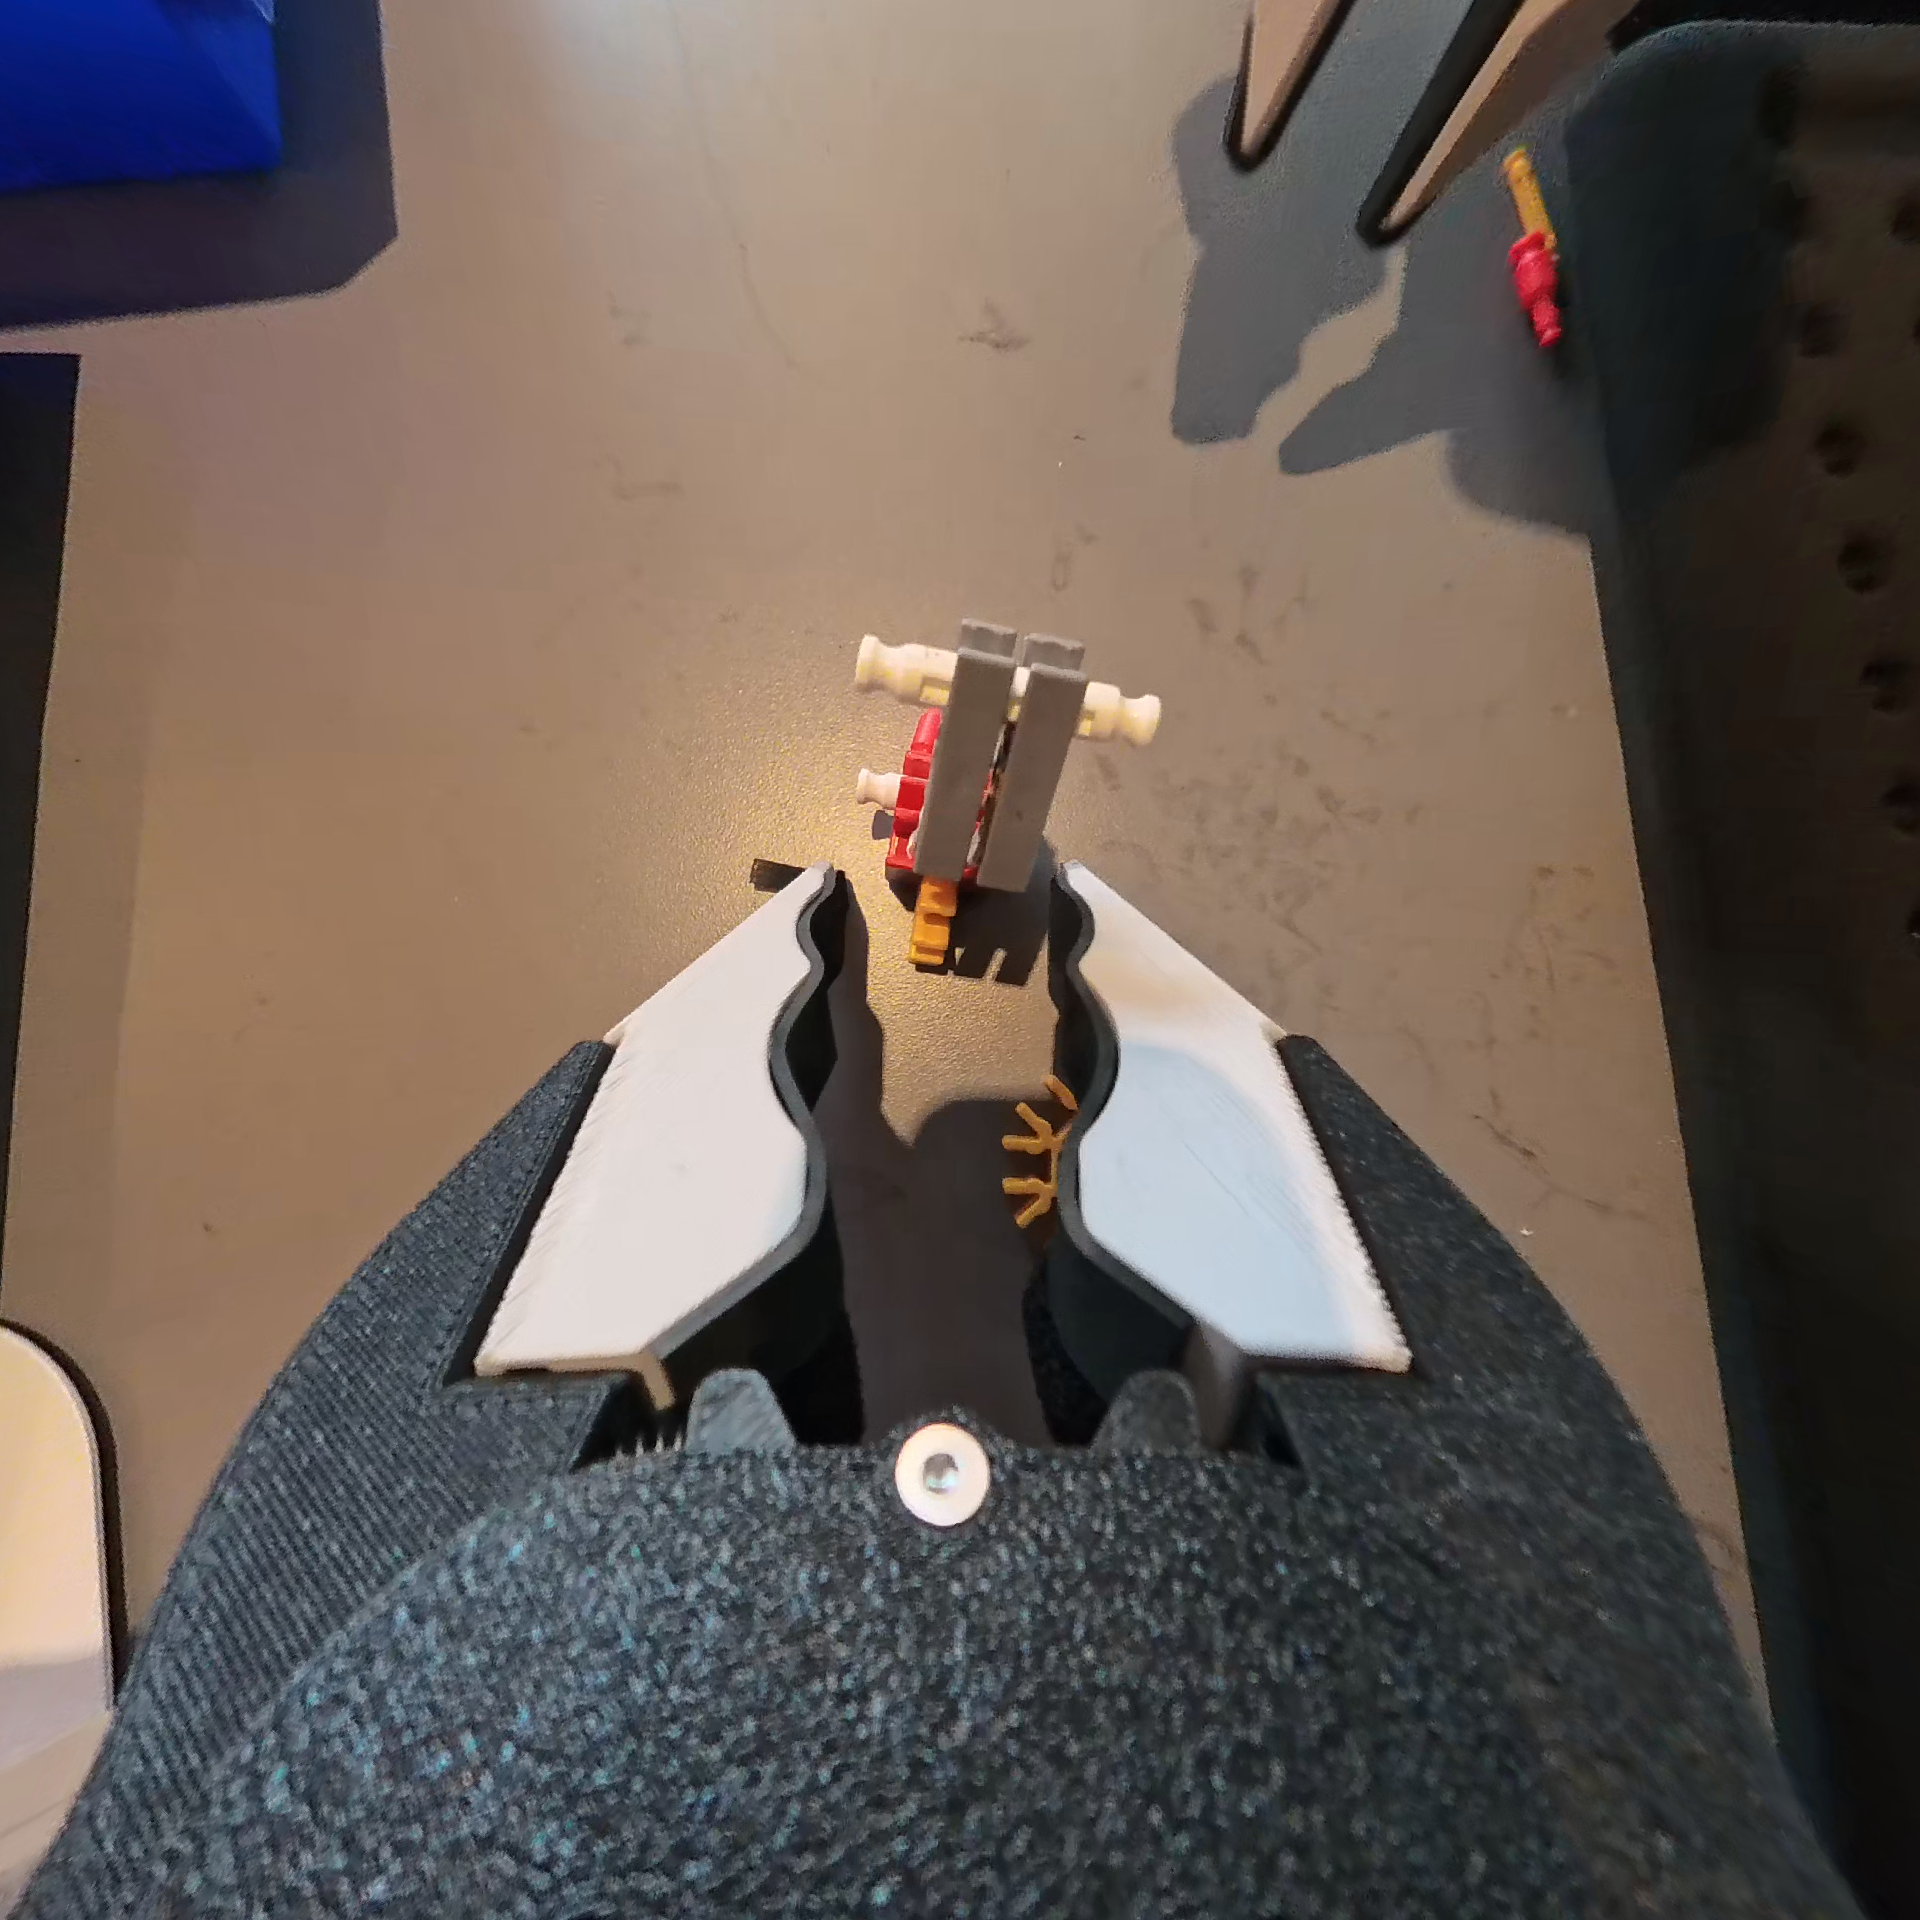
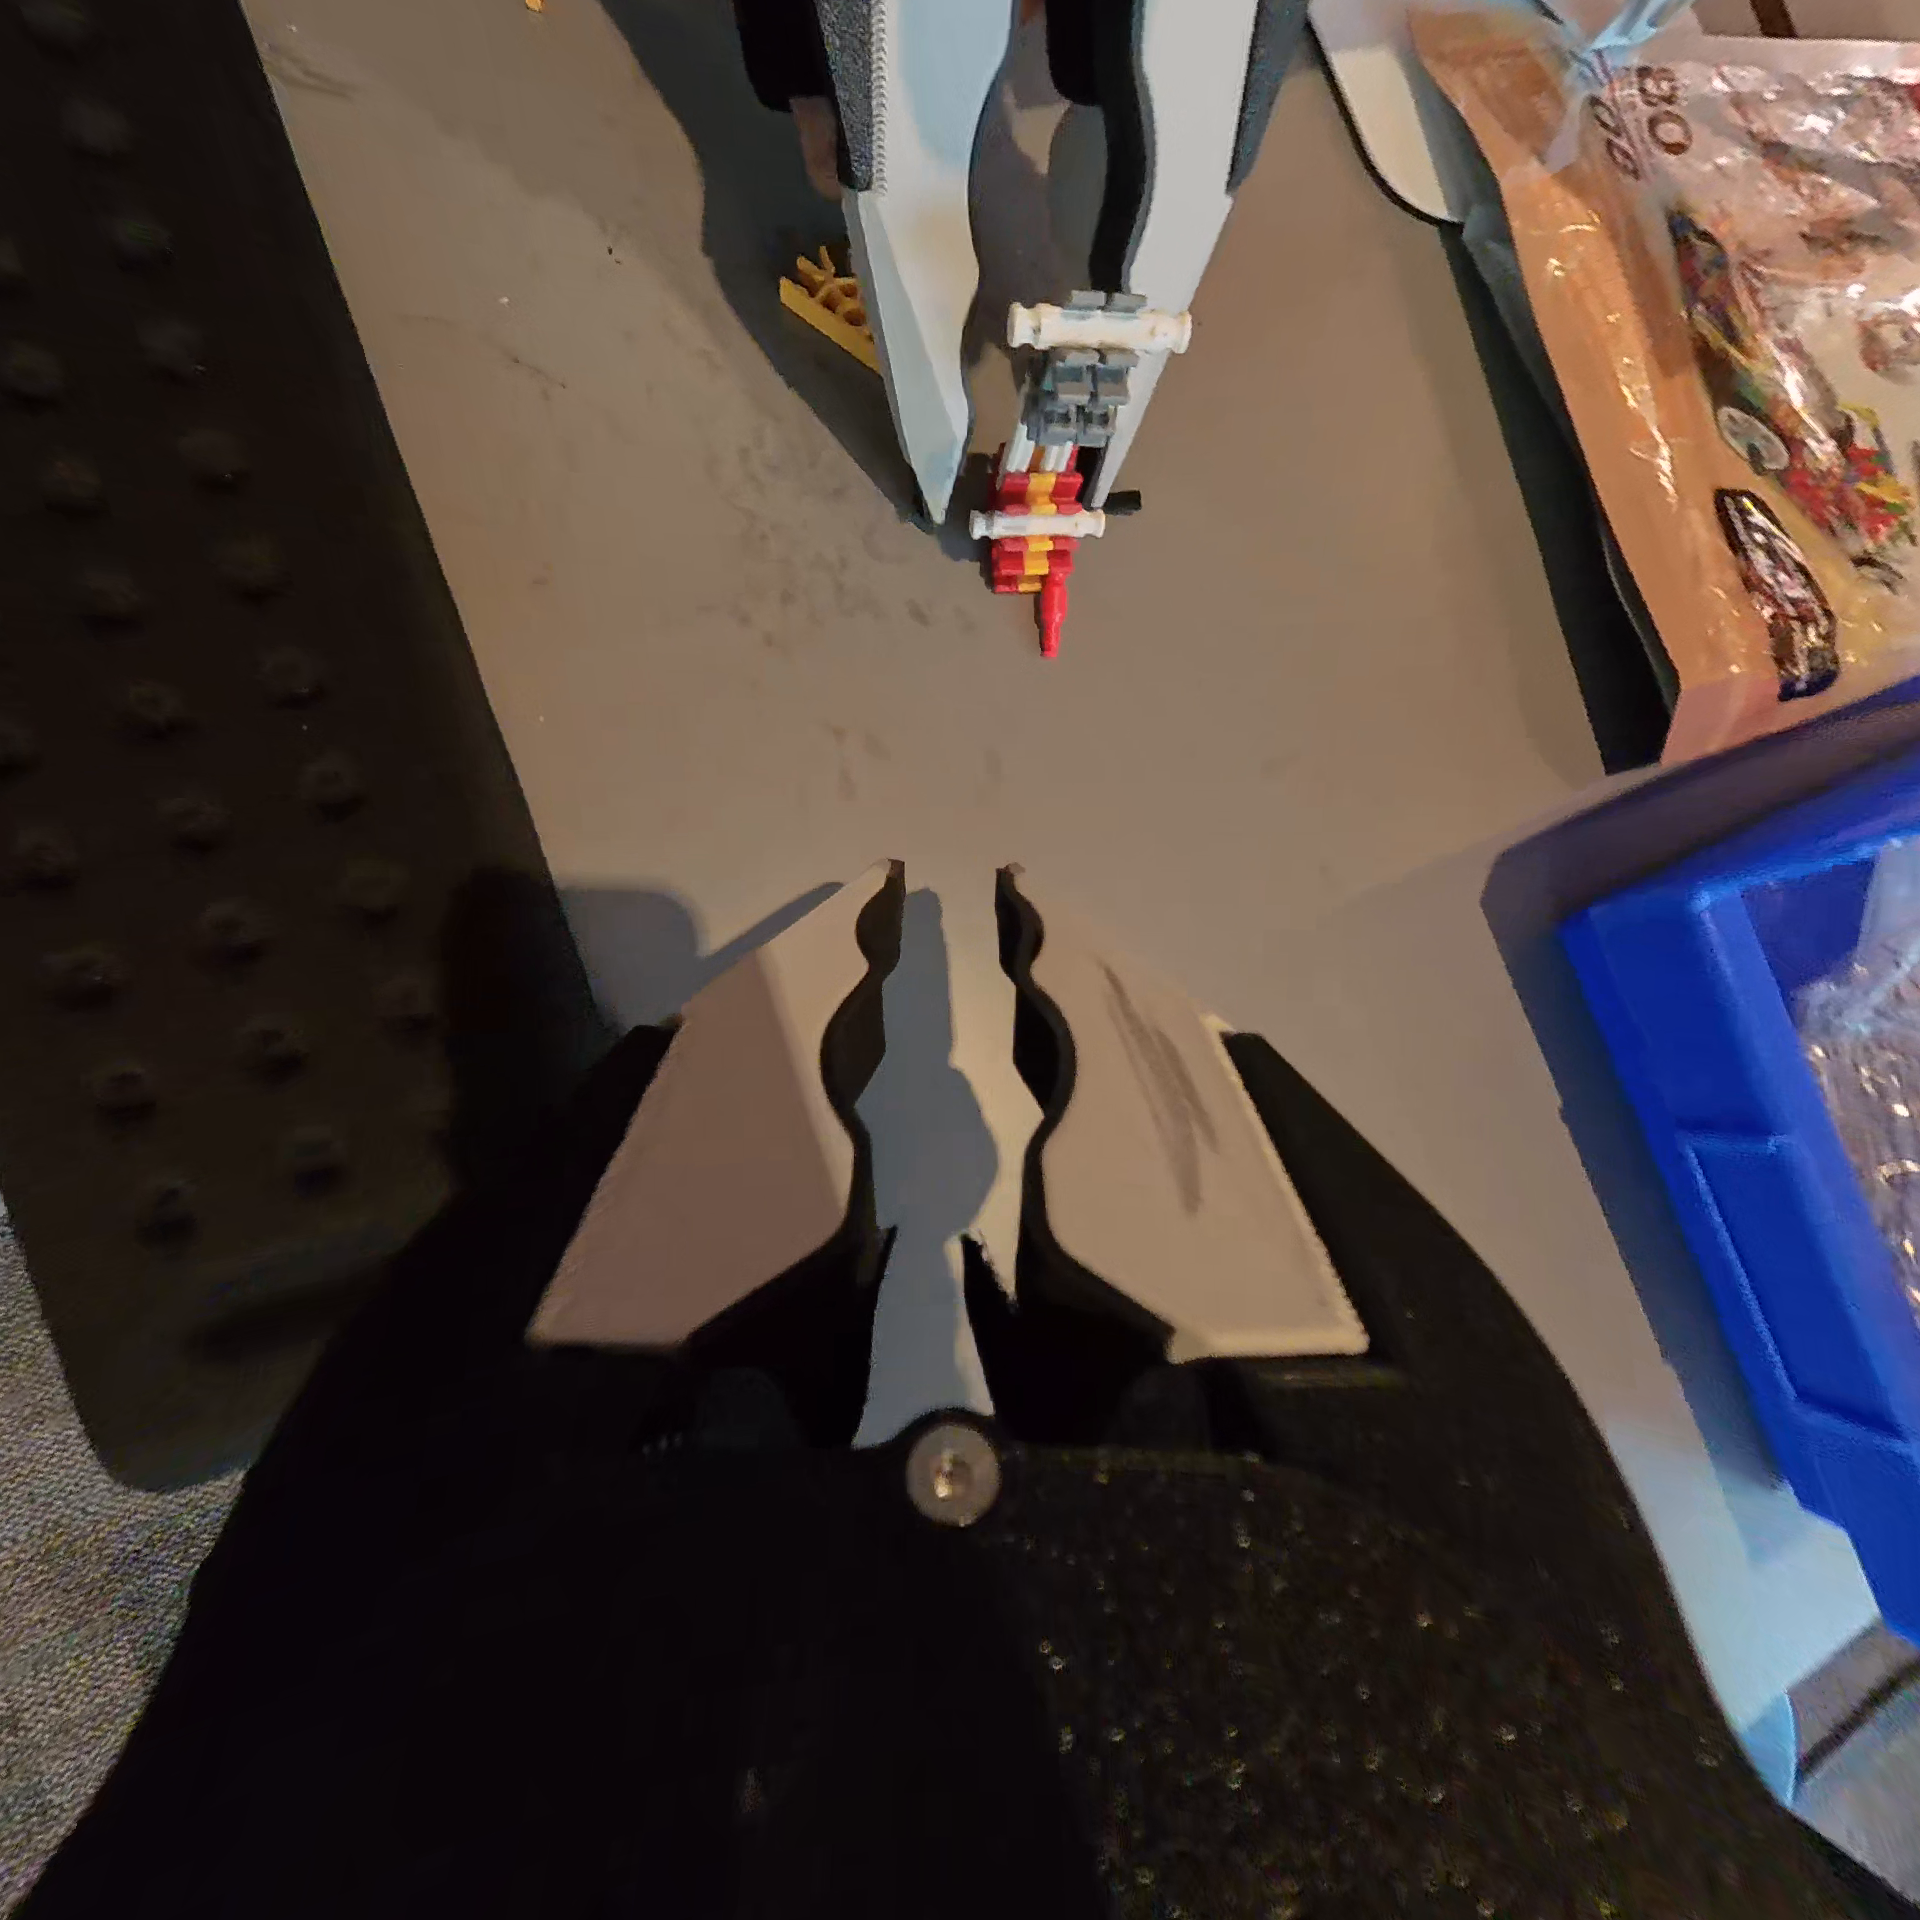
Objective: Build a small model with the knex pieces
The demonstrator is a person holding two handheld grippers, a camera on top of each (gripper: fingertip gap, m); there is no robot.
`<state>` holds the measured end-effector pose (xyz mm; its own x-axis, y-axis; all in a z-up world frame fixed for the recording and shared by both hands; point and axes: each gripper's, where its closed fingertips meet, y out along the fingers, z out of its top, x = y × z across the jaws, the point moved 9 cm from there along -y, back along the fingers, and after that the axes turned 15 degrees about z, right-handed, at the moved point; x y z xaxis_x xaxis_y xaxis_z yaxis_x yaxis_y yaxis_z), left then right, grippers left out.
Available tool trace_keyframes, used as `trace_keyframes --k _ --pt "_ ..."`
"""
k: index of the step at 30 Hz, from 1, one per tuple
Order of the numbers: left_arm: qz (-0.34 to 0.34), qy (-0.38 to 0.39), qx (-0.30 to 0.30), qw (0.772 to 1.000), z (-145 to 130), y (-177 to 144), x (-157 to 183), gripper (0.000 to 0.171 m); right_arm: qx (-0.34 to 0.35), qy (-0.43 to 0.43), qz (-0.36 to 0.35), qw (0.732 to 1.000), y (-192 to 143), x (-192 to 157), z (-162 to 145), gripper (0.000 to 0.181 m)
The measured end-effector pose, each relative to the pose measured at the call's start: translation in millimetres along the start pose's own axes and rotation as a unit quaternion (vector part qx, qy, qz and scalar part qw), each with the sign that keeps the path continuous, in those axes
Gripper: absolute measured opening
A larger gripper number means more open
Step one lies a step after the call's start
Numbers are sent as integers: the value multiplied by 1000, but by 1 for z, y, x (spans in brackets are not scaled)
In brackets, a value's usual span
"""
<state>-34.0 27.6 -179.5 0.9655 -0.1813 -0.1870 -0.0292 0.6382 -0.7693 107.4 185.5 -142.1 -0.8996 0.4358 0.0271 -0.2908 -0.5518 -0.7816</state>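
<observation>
A small toy-brick assembly (image 1: 997, 758) of two grey beams, white pins, red bricks and an orange pin stands on the grey table. My left gripper (image 1: 951, 894) is open, with its tips on either side of the assembly's near end and a gap on each side. The right wrist view shows the left gripper (image 2: 1029, 488) straddling the assembly (image 2: 1049, 540), whose red pin points toward me. My right gripper (image 2: 948, 875) is narrowly open and empty, low over bare table, well short of the assembly. It also shows in the left wrist view (image 1: 1314, 187).
A yellow pronged piece (image 1: 1034, 1153) lies under my left gripper. A red and yellow pin (image 1: 1532, 249) lies by the dark studded mat (image 2: 208, 623). A blue bin (image 2: 1714, 1143) and a clear bag of parts (image 2: 1766, 312) stand at the right.
</observation>
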Motion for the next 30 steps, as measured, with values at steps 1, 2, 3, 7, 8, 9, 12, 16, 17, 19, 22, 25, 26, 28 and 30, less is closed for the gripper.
trace_keyframes --k 1,2,3,7,8,9,12,16,17,19,22,25,26,28,30 --pt "1 0 0 1000 0 0 0 36 -2 4 -6 1000 -4 -2 -1 17" --pt "2 1 0 1000 0 0 0 36 -5 6 -12 1000 -8 -4 -3 17" --pt "1 0 0 1000 0 0 0 36 -8 9 -16 1000 -12 -6 -5 17" --pt "1 -1 1 1000 0 0 0 36 -33 21 -31 999 -30 -13 -14 18" --pt "0 -1 1 1000 0 0 0 36 -40 23 -32 998 -34 -14 -16 18" --pt "0 -2 1 1000 0 0 -1 36 -48 24 -33 998 -37 -15 -18 18" --pt "-1 -4 1 1000 0 0 -1 36 -68 31 -27 997 -45 -19 -25 18" --pt "-1 -4 1 1000 0 0 -1 35 -99 34 -6 995 -43 -28 -32 19" --pt "-1 -4 1 1000 0 0 -1 35 -98 33 1 995 -42 -30 -31 19" --pt "-2 -4 1 1000 0 0 -1 35 -89 31 24 995 -34 -33 -28 19" --pt "-2 -3 0 1000 0 0 -1 35 -108 21 81 991 -14 -38 -26 20" --pt "0 0 -1 1000 0 0 0 36 -127 24 118 985 -1 -34 -26 19" --pt "1 1 -1 1000 0 0 0 36 -125 23 126 984 -1 -32 -25 19" --pt "2 3 -2 1000 0 0 0 36 -130 21 144 981 2 -31 -25 17" --pt "0 2 -1 1000 0 0 0 36 -135 22 153 979 8 -30 -26 15"
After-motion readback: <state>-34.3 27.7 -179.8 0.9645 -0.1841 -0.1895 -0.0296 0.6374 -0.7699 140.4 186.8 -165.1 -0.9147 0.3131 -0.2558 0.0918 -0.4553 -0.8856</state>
